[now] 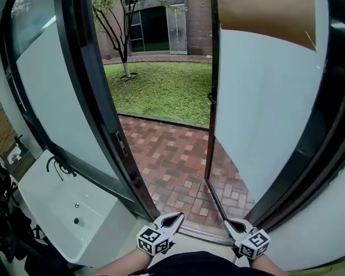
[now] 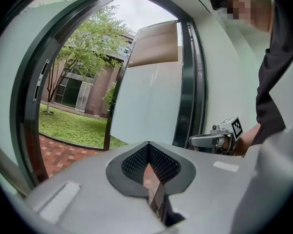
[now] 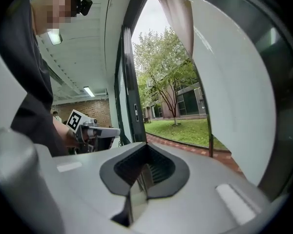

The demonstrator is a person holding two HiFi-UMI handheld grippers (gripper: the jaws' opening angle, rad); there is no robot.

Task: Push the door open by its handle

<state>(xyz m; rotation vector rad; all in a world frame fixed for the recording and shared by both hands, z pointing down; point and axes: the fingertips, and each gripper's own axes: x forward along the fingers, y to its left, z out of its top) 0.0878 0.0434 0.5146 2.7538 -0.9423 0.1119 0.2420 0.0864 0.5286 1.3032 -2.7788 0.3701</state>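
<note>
The left gripper (image 1: 177, 216) and right gripper (image 1: 230, 223) are held low, jaws pressed together on nothing (pushing seemingly done), as the door (image 1: 259, 96) is seen swung outward over the brick paving (image 1: 172, 160).

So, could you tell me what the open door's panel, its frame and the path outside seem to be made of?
The door panel is likely frosted or filmed glass: an even, milky matte white. Its frame is probably dark painted metal: thin, black, slightly glossy. The path is reddish brick pavers, with joints showing in a laid pattern.
</note>
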